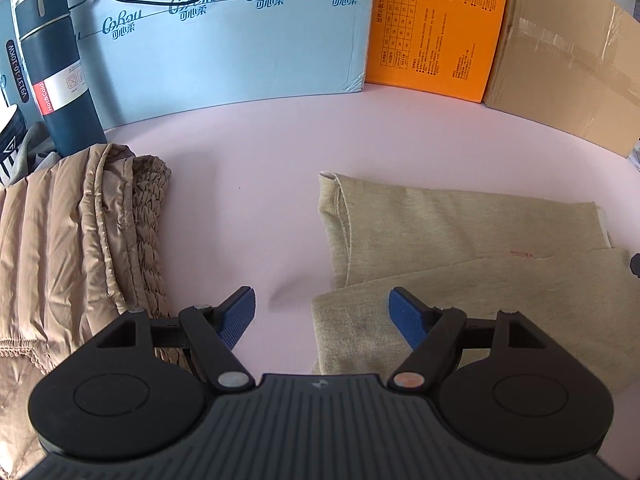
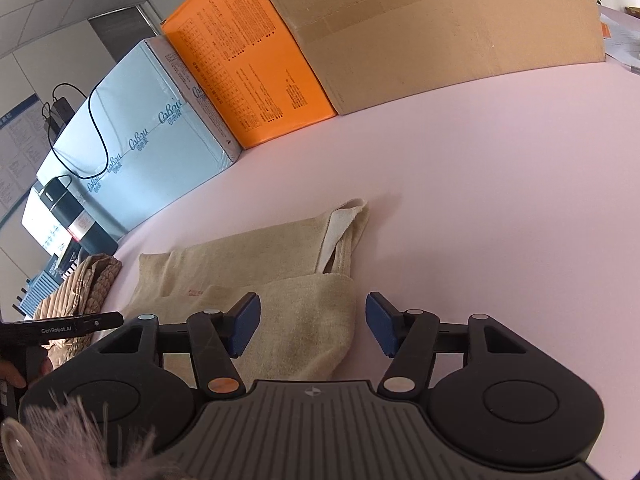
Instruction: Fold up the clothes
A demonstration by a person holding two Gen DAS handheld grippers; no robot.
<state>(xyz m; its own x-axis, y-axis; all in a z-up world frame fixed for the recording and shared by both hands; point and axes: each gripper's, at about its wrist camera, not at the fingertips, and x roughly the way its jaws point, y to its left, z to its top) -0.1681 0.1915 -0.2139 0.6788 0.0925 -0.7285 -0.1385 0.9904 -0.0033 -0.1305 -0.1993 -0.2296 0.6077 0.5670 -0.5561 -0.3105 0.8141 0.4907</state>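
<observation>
A pale pink tabletop (image 1: 256,152) is carrying everything, and grey wall panels and ceiling tiles are showing behind it in the right wrist view. Three boxes are standing in a row along the far edge: a light blue box (image 1: 240,48) printed repeatedly with "CoRou", an orange box (image 1: 436,28) covered in small print too fine to read, and a plain cardboard box (image 1: 560,64) sealed with tape. One dark blue flask (image 1: 56,68) is standing by the blue box, its label reading "Hot&Cold". Two garments are lying on the table: a beige knit garment (image 1: 460,252), partly folded, and a quilted tan jacket (image 1: 72,240) bunched well to its left. The left gripper (image 1: 322,312) is hovering with jaws apart over the knit's near left edge; the right gripper (image 2: 313,322) is likewise spread wide over its near right corner. "GenRobot.AI" is showing on the left gripper's side.
</observation>
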